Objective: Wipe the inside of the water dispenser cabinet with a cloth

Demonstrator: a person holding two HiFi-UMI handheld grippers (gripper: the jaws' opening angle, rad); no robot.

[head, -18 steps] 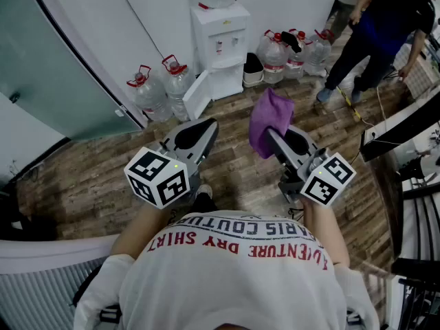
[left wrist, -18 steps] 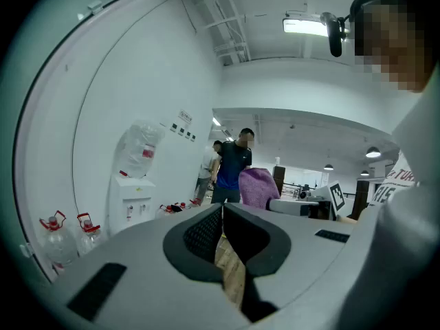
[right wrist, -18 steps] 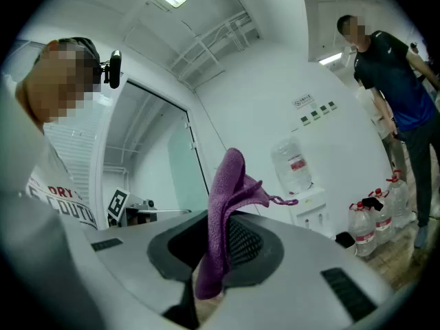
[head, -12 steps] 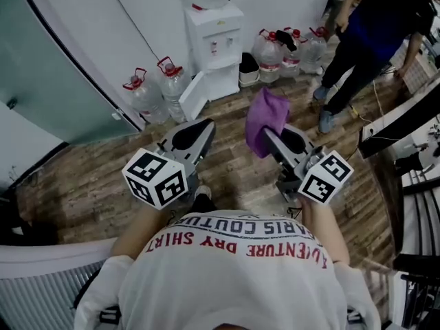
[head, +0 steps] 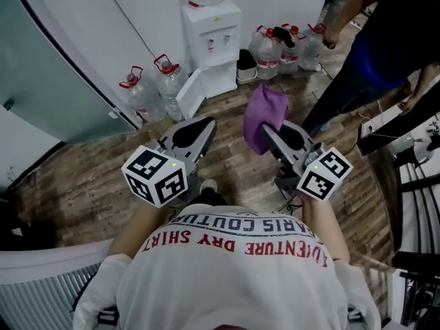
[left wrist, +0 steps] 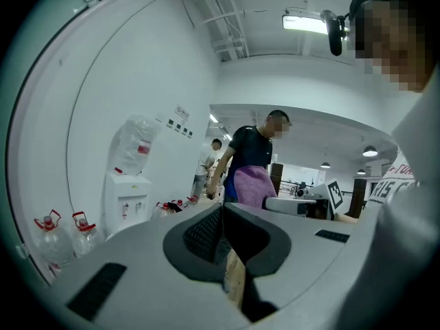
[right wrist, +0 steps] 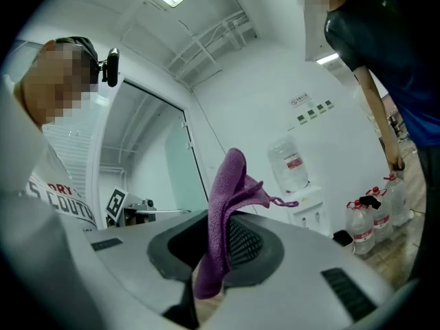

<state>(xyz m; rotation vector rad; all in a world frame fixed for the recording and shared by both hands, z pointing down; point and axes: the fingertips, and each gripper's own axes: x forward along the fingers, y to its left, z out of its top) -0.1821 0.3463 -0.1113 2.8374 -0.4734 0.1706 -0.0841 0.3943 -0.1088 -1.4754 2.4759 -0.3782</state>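
Note:
The white water dispenser (head: 210,38) stands against the far wall with its lower cabinet door (head: 187,95) swung open to the left. My right gripper (head: 265,131) is shut on a purple cloth (head: 265,115), which sticks up from its jaws well short of the dispenser. The right gripper view has the cloth (right wrist: 223,212) draped between the jaws, with the dispenser (right wrist: 302,201) beyond. My left gripper (head: 199,126) is held beside it, shut with nothing in it. From the left gripper view (left wrist: 221,215) the cloth (left wrist: 251,186) and the dispenser (left wrist: 127,201) show ahead.
Large water bottles (head: 148,88) stand left of the dispenser, and more bottles (head: 285,47) stand to its right beside a dark bin (head: 246,64). A person in dark clothes (head: 385,53) stands at the right. A glass partition (head: 48,67) runs along the left. The floor (head: 82,177) is wood.
The bystander at the right has stepped nearer and fills more of that corner. Both grippers keep their pose, with the cloth still held in the right one.

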